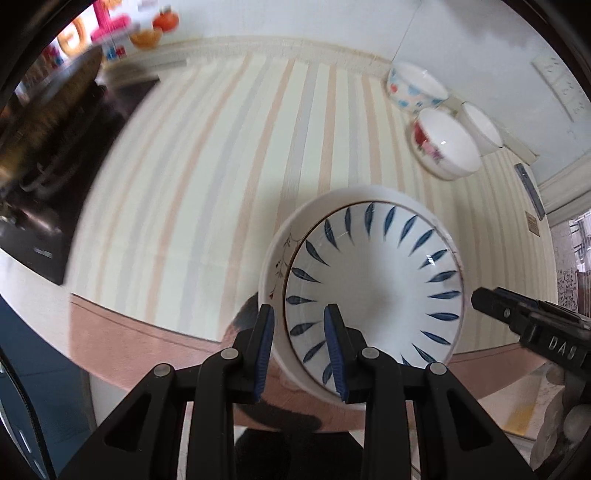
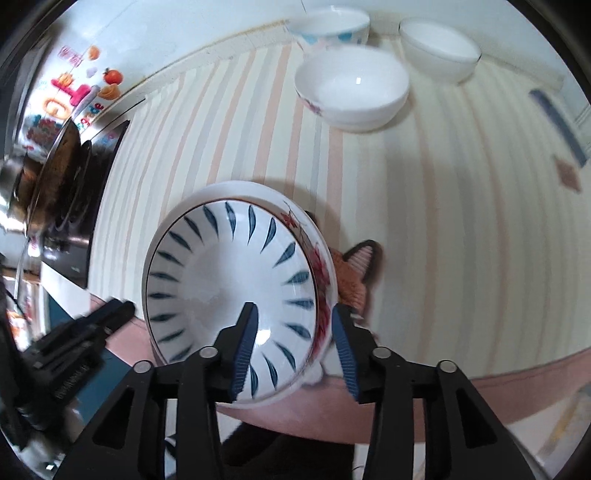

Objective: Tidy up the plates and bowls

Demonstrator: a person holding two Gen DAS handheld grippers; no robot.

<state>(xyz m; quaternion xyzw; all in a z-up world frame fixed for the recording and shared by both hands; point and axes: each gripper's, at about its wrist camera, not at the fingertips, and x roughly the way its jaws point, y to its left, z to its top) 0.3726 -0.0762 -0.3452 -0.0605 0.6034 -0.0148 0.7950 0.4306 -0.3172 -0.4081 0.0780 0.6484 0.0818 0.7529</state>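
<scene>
A white bowl with blue leaf marks (image 1: 373,273) (image 2: 221,266) sits nested in a larger white bowl with red flowers (image 1: 279,254) (image 2: 322,258). The stack is tilted over the front edge of the striped table (image 1: 221,147) (image 2: 443,221). My left gripper (image 1: 299,314) clamps the stack's left rim, one finger inside and one outside. My right gripper (image 2: 293,314) clamps the opposite rim the same way. Each gripper's body shows in the other's view: the right gripper (image 1: 532,325) and the left gripper (image 2: 74,339).
Three bowls stand at the back right: a dotted bowl (image 1: 415,86) (image 2: 328,24), a red-flowered bowl (image 1: 447,144) (image 2: 352,88) and a plain white bowl (image 1: 482,127) (image 2: 439,48). A black stove (image 1: 44,177) (image 2: 74,184) with pans is on the left. A brown fox-shaped mat (image 2: 356,269) lies beside the stack.
</scene>
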